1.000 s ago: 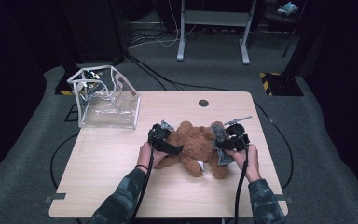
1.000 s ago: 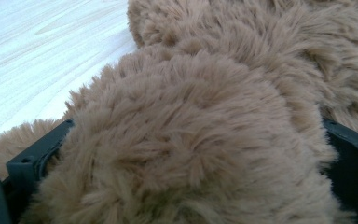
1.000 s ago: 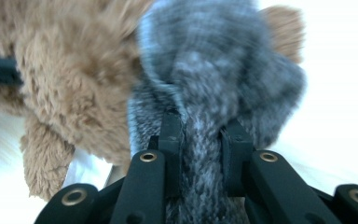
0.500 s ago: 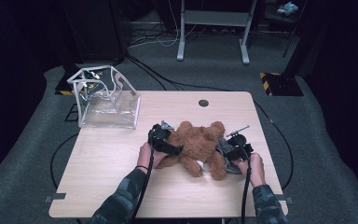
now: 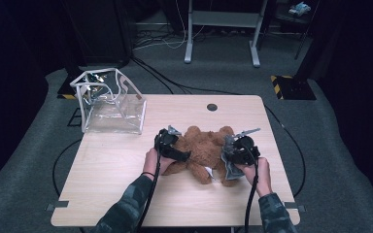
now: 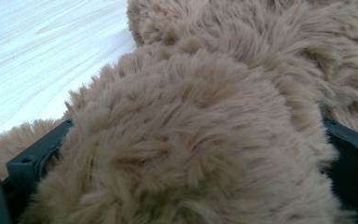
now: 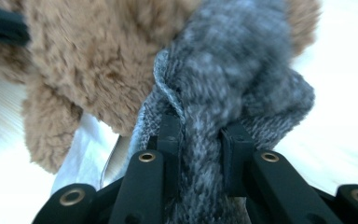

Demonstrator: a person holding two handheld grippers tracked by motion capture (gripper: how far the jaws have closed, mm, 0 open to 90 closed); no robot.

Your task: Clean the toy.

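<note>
A brown teddy bear [image 5: 201, 145] lies on the wooden table [image 5: 107, 194], between my two grippers. My left gripper [image 5: 175, 149] holds it from the left. In the left gripper view its two black jaws stand wide apart around a thick furry limb [image 6: 191, 130] that fills the gap. My right gripper [image 5: 235, 154] is at the bear's right side, shut on a grey knitted garment [image 7: 233, 79] pinched between its fingers [image 7: 168, 135]. The grey knit [image 5: 229, 167] bunches against the bear's fur [image 7: 102, 60]. A white tag [image 7: 84, 149] hangs under the bear.
A clear plastic box with a white frame [image 5: 109, 102] stands at the table's far left corner. A dark round grommet [image 5: 212, 107] sits near the far edge. Cables trail from both grippers to the near edge. A metal stand [image 5: 221, 29] is on the floor beyond.
My right gripper has drawn a little toward the near edge, holding the grey knit. The left gripper and the bear have hardly moved.
</note>
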